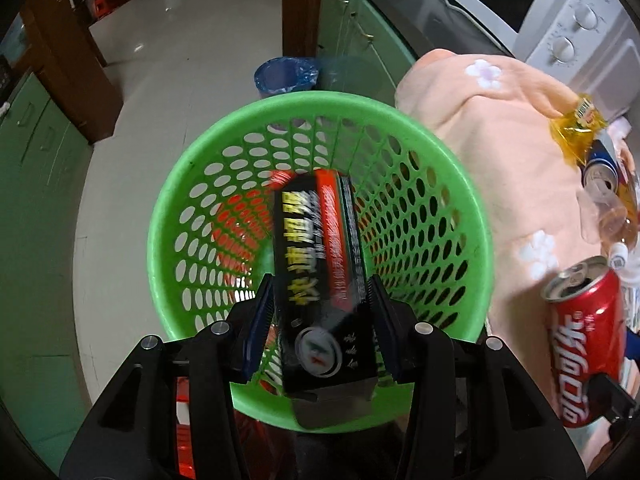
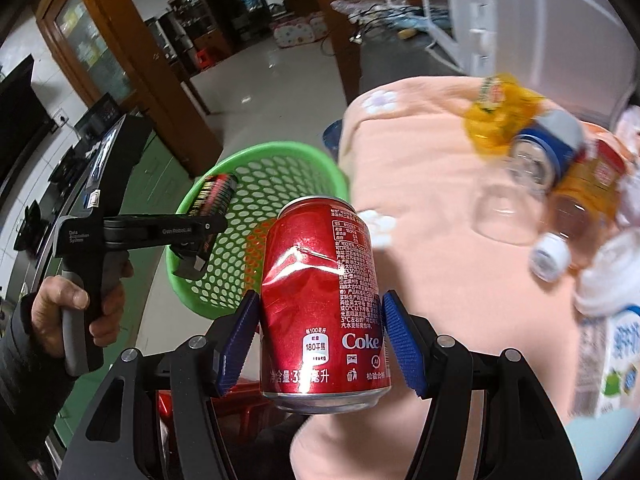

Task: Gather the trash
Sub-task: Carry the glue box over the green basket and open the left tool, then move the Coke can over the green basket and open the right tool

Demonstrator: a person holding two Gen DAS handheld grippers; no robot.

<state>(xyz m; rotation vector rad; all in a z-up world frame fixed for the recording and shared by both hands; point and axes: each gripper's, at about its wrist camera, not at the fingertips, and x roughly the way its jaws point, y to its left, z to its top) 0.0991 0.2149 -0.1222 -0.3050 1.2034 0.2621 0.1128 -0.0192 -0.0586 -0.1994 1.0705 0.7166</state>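
Left tool: pads pinch a long black carton with yellow lettering; it is held over the mouth of the green basket, pointing steeply down.
Right tool: pads clamp a dented red cola can, held above the peach cloth, short of the basket.
Step in hand: judged as the drop-off, both pieces carried, carton first in line.
Next move: left pads need to part while the carton hangs inside the rim; the can then has to cross over the rim before release.
Basket contents: something red at the bottom, unclear what.
Remaining trash: yellow wrapper, blue can, orange-label bottle lie farther off on the cloth-covered surface.
Background: blue-lined bin on the floor beyond the basket.
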